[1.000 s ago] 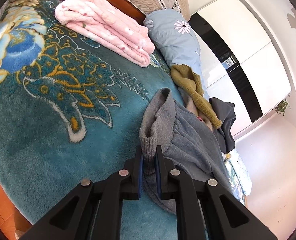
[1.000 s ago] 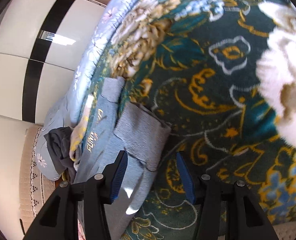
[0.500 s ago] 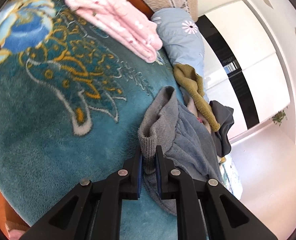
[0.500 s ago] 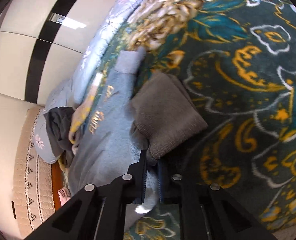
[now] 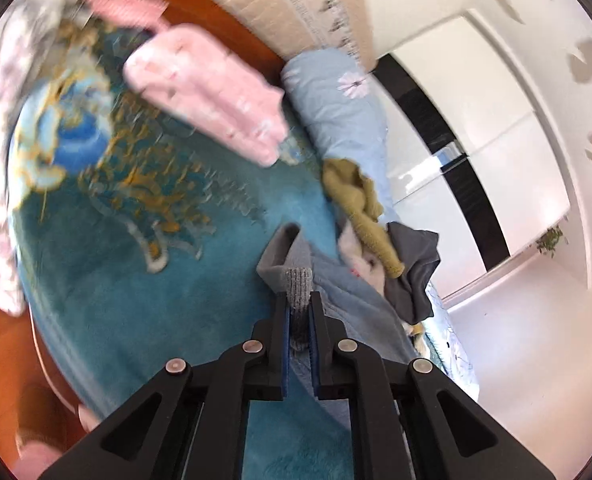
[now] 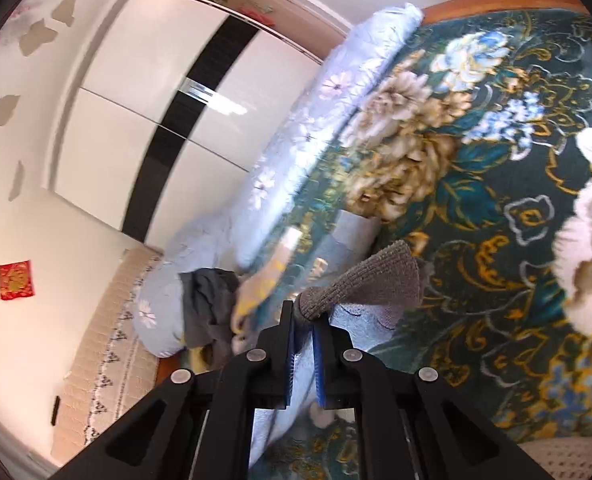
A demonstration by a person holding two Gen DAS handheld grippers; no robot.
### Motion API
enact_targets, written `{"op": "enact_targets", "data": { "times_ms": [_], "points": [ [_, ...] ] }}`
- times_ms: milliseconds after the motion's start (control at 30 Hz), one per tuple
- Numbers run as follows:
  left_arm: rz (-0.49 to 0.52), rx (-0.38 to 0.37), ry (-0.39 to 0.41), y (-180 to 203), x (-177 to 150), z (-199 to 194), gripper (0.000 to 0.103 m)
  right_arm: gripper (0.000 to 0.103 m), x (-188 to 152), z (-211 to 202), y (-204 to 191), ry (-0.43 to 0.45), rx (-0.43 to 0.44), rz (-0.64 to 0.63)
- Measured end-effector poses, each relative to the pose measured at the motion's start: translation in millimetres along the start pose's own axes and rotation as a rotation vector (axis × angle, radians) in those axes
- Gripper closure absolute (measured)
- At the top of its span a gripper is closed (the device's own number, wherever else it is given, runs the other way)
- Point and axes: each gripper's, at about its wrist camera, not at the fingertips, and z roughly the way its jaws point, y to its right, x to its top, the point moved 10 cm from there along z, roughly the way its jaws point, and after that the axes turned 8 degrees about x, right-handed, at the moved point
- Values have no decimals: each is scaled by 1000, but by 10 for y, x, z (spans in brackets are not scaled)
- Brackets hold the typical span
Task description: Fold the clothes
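Grey-blue sweatshirt (image 5: 347,300) is seen in the left wrist view lying on the teal floral blanket (image 5: 136,280), right of centre, with its ribbed grey cuff (image 5: 297,284) pinched between the blue-padded fingers of the left gripper (image 5: 299,312), which are pressed tight on the knit. A clothes pile is seen just beyond the sweatshirt: an olive garment (image 5: 359,208) draped over a dark grey garment (image 5: 411,268), both resting against a light blue floral pillow (image 5: 335,108). A folded pink blanket (image 5: 208,88) is seen far left on the blanket, blurred. A white wardrobe with a black stripe (image 5: 475,152) is seen at right. In the right wrist view the sweatshirt (image 6: 359,316) is seen near centre on the teal floral blanket (image 6: 495,220), with a ribbed grey hem corner (image 6: 371,280) clamped between the fingers of the right gripper (image 6: 304,328), fingers closed on the fabric and the ribbed part fanned out to the right. Yellow print is visible on the sweatshirt but is too blurred to read. The dark grey garment (image 6: 208,304) and the light blue floral pillow (image 6: 156,320) are seen to the left, the wardrobe (image 6: 168,92) far left behind.
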Motion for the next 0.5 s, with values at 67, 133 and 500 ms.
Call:
{"op": "enact_targets", "data": {
  "times_ms": [67, 133, 500],
  "points": [
    [-28, 1, -25, 1, -2, 52, 95, 94, -15, 20, 104, -15, -2, 35],
    [-35, 0, -38, 50, 16, 66, 95, 94, 15, 56, 85, -21, -1, 35],
    [-151, -13, -186, 652, 351, 409, 95, 94, 591, 724, -144, -44, -54, 72]
  ]
}}
